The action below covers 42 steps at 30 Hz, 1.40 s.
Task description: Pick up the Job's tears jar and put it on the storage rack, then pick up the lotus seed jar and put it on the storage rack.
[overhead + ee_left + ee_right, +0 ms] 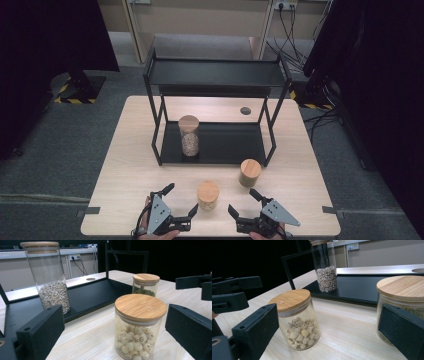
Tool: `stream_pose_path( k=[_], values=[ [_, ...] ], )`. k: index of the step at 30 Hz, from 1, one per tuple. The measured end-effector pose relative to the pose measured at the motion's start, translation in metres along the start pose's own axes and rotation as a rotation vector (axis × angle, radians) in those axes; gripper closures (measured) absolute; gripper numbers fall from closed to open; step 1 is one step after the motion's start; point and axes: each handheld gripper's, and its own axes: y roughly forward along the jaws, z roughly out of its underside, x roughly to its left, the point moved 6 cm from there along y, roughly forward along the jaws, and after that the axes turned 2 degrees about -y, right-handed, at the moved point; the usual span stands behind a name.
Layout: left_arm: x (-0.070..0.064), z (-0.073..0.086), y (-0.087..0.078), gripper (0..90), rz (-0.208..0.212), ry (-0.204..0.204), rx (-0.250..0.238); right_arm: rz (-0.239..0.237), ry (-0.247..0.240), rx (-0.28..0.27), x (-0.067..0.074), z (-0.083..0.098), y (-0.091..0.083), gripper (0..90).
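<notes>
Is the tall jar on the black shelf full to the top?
No. The tall jar is under half full: pale grains fill its lower part and the glass above is empty up to the wooden lid.

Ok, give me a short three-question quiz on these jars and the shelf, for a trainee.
1. True or false: the tall jar stands on the rack's lower shelf.
2. How many jars stand on the bare table?
3. Which jar is nearest the left hand-held gripper? A) jar of pale round seeds B) jar of green contents

Key: 1 true; 2 two; 3 A.
</notes>
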Motion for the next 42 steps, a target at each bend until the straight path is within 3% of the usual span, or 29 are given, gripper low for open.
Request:
stream_pose_path(
  k=[10, 20, 23, 42],
  values=[
    [0.002, 0.001, 0.000, 1.7, 0.003, -0.024, 0.000, 0.000, -0.014, 0.005, 0.002, 0.000, 0.002, 3.4],
    [0.002, 0.002, -0.001, 1.7, -0.011, -0.009, -0.010, -0.008, -0.046, 0.017, 0.009, -0.002, 0.010, 3.4],
    [0.003, 0.003, -0.001, 1.7, -0.004, -0.029, -0.010, -0.007, -0.056, 0.019, 0.012, -0.002, 0.013, 3.4],
    [0.002, 0.004, 0.000, 1.7, 0.005, -0.036, -0.001, -0.040, -0.117, 0.063, 0.030, -0.003, 0.042, 3.9]
  ],
)
